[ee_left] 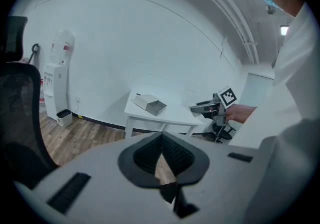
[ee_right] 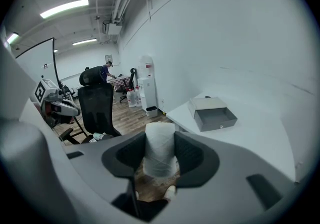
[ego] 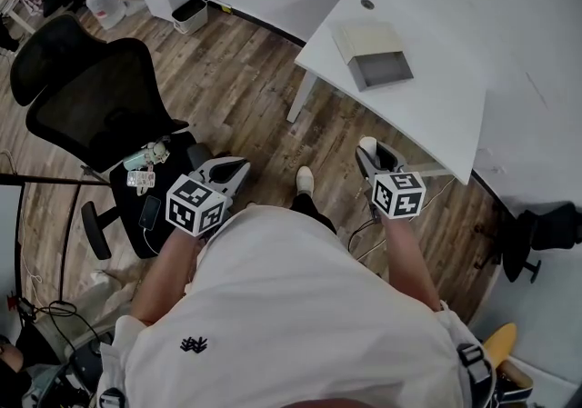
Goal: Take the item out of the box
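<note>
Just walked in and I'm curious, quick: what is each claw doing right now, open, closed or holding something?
Left claw: closed, empty.
Right claw: closed on a white cylindrical roll.

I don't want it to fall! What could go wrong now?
1. The white wound roll sits upright in the right tongs, held only at its sides over the wooden floor; it might slip and drop.
2. The black office chair with small things on its seat stands close by the left tongs; a swing could bump it.
</note>
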A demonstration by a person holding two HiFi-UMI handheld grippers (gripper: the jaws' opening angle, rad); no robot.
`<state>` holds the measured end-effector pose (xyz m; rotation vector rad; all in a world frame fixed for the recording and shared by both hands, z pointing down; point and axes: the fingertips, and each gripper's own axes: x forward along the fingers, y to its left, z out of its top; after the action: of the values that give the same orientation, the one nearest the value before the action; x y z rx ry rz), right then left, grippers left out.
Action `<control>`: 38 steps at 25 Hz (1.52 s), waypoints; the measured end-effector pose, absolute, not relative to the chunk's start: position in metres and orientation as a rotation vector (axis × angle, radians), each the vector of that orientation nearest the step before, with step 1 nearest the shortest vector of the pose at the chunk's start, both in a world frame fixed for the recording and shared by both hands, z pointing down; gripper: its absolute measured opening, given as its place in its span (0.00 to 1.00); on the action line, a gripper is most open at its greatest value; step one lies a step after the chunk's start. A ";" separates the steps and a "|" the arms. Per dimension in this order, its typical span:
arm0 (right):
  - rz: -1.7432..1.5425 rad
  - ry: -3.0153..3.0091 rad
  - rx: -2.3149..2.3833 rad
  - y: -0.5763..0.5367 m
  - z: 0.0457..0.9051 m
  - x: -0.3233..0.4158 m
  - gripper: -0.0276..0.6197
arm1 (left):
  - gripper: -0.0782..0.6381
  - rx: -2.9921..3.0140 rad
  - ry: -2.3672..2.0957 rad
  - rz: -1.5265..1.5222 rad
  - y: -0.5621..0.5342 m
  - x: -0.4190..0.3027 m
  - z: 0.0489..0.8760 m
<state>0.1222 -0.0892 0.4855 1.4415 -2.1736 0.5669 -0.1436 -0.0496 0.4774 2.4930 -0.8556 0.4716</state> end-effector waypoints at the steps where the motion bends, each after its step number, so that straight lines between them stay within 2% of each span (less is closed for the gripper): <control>1: 0.565 -2.174 1.443 -0.087 0.485 0.121 0.32 | 0.12 2.497 -0.853 0.474 -0.049 -0.144 0.477; 18: 0.539 -2.202 1.419 -0.067 0.483 0.106 0.32 | 0.12 2.483 -0.908 0.452 -0.038 -0.165 0.479; 38: 0.576 -2.205 1.431 -0.060 0.491 0.111 0.32 | 0.12 2.477 -0.866 0.479 -0.030 -0.150 0.484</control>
<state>0.1107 -0.0596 0.4907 1.4305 -2.2046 0.5756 -0.1500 -0.0302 0.4844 2.4768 -0.8664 0.4787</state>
